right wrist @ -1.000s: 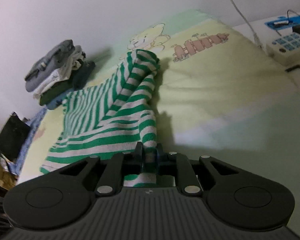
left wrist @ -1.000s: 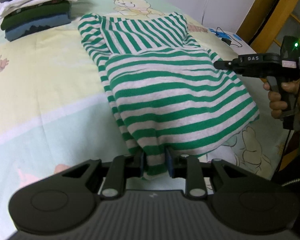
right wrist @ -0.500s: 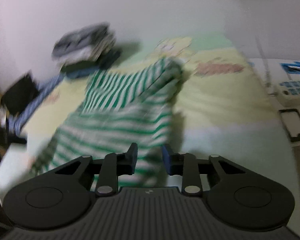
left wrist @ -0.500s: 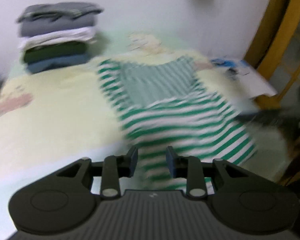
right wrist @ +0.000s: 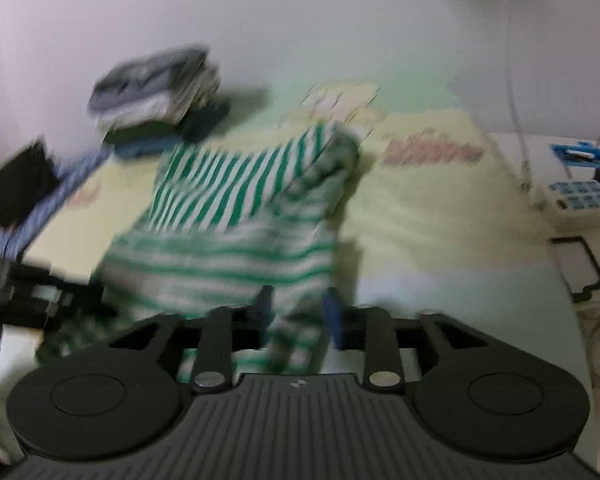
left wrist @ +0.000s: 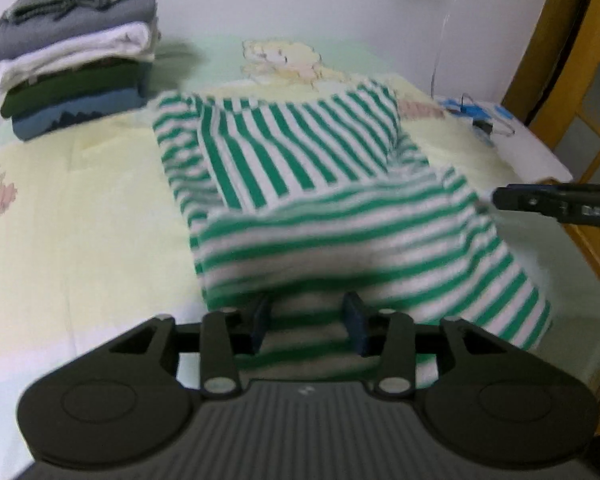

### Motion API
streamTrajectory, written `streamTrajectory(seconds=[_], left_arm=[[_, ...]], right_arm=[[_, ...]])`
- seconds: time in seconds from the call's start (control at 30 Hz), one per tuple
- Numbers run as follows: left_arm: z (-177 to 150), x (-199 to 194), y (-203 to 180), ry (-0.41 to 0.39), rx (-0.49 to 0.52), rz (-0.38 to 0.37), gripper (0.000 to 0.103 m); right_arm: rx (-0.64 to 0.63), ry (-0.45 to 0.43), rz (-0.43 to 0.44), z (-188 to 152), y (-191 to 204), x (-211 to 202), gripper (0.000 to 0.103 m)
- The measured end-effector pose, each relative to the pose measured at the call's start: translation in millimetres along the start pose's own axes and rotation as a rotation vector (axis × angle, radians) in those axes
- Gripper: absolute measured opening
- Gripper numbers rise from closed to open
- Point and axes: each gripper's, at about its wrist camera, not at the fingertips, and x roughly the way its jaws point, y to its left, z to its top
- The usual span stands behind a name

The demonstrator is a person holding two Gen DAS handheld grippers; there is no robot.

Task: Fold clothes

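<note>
both hand-held grippers, left and right, jaws apart; one striped shirt, one four-garment stack.

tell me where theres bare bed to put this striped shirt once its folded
Bare sheet lies left of the striped shirt, in front of the folded stack, and right of it toward the power strip. The stack's corner is crowded.

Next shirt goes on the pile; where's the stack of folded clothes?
In the left wrist view the stack of folded clothes sits at the bed's far left corner by the wall, left of the striped shirt.
</note>
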Motion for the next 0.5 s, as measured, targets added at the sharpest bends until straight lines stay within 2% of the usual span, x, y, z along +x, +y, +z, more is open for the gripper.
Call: streamTrajectory(seconds=[0.1,0.17,0.2,0.23,0.27,0.3,0.37,0.43,0.47,0.5], left_arm=[[12.6,7.1,1.7,-0.022,-0.024,0.006,0.047],[16.1,15.4,3.9,-0.021,-0.034,0.011,0.049],[16.1,18.6,4.6,-0.02,-0.031,0.019,0.05],[16.0,21.4,5.3,-0.019,-0.028,0.026,0.052],[15.3,21.9,5.7,-0.021,-0.024,0.031,0.053],[14.6,21.5,6.2,-0.024,-0.022,0.032,0.053],[12.7,20.5,7.8,-0.027,-0.03,0.031,0.056],[12.1,21.3,9.1,-0.027,-0.034,0.032,0.056],[12.3,21.6,9.1,-0.027,-0.034,0.032,0.056],[12.6,22.0,9.1,-0.027,-0.034,0.033,0.056]], right_arm=[[0.008,0.003,0.004,13.7,-0.7,22.4,0.047],[0.003,0.031,0.029,19.0,0.3,41.3,0.053],[0.011,0.052,0.034,19.3,-0.2,48.4,0.051],[0.02,0.073,0.039,19.6,-0.7,55.4,0.044],[0.027,0.08,0.053,20.3,-0.8,58.2,0.013],[0.033,0.05,0.087,22.0,0.5,50.8,0.008],[0.049,-0.009,0.175,25.6,2.1,35.3,0.008],[0.103,-0.069,0.364,29.3,-1.3,17.8,0.008],[0.13,-0.079,0.387,30.9,-4.2,17.1,0.008],[0.154,-0.061,0.338,31.6,-8.4,24.2,0.007]])
